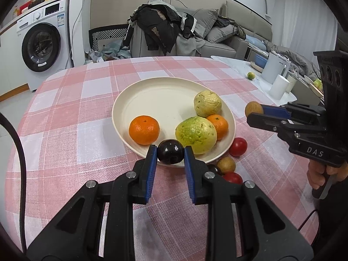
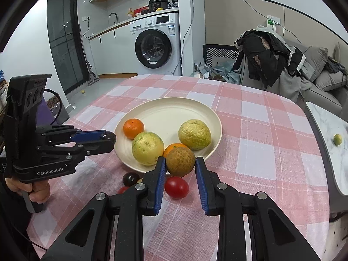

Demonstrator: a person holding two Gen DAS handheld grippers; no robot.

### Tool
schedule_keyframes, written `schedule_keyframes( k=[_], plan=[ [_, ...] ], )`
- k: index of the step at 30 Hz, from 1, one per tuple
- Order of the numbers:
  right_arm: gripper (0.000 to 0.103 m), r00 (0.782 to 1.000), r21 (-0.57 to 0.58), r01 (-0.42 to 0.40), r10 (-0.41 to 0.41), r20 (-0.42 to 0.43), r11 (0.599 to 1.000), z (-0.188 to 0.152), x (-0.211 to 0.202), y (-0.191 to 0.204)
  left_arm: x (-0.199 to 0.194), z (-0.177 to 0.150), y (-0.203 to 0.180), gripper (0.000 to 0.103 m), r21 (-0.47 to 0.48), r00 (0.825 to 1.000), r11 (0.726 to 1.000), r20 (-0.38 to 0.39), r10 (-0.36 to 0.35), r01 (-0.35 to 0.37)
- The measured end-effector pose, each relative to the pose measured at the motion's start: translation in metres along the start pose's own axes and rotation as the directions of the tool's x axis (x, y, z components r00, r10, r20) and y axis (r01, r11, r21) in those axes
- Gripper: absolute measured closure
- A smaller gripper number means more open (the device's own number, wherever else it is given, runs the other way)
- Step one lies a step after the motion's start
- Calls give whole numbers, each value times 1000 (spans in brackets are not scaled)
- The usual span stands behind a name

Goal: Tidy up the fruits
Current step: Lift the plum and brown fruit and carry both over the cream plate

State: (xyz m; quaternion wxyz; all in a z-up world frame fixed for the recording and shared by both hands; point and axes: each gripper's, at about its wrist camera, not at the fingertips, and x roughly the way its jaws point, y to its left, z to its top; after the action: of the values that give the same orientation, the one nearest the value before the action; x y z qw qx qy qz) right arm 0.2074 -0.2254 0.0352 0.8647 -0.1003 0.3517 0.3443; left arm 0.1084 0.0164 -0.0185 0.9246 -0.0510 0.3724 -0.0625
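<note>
The left black two-finger gripper with blue pads (image 1: 170,154) is clamped on a small glossy dark round fruit (image 1: 170,154), held level and pointing forward. The right black two-finger gripper with blue pads (image 2: 180,163) pinches a brownish speckled round fruit (image 2: 180,161) between its pad tips. Each gripper's pistol-style handle is wrapped by a bare hand: the right hand (image 1: 319,174) low at the frame edge, the left hand (image 2: 32,190) likewise.

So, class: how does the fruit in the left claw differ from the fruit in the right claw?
The dark fruit in the left claw is glossy and near black; the brown fruit in the right claw is dull, speckled tan. The brown fruit looks larger than the dark fruit. Both are round, gripped between blue pads near the plate.
</note>
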Motion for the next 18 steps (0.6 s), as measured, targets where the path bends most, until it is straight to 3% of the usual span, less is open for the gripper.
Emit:
schedule_keyframes(
  k=[18],
  plan=[
    [75,998,45,35,-33,-44,998,15,35,-15,26,10,6,81,5,999,1000,-31,24,-24]
  ],
)
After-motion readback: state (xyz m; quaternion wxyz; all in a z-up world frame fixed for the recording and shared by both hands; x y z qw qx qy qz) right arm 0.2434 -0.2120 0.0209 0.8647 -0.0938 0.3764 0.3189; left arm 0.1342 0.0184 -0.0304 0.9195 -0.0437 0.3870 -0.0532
